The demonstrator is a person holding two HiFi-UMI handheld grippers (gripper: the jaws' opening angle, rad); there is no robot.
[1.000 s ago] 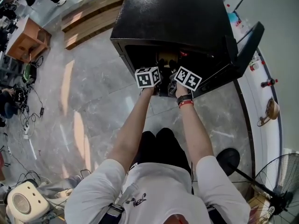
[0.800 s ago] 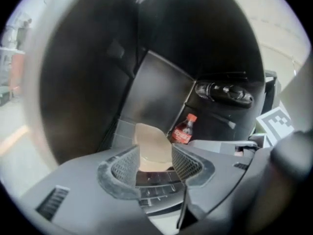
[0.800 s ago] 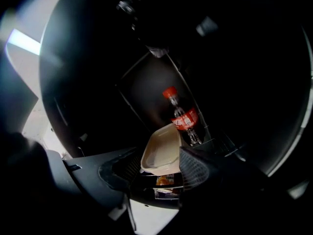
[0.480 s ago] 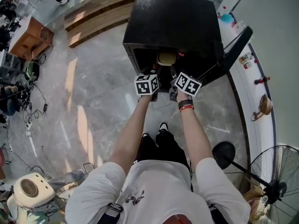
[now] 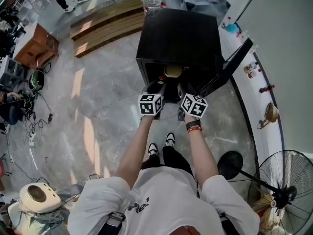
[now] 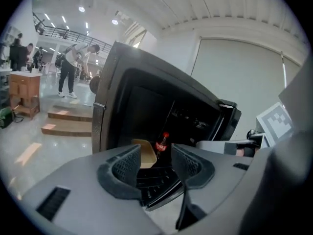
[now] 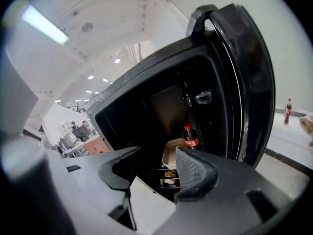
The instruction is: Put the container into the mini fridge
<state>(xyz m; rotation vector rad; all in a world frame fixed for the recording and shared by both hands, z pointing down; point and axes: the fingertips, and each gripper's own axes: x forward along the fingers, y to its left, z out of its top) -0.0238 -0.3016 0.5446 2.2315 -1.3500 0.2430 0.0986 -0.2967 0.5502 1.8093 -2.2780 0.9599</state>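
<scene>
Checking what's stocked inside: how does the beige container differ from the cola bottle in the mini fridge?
The container is beige, wide and open; the bottle is dark, narrow, red-capped. The bottle stands upright and rises higher than the container. Both sit inside the mini fridge, beside each other.

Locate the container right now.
In the head view, the container sits inside the open mini fridge, top centre; both gripper views show it just left of a cola bottle.
</scene>
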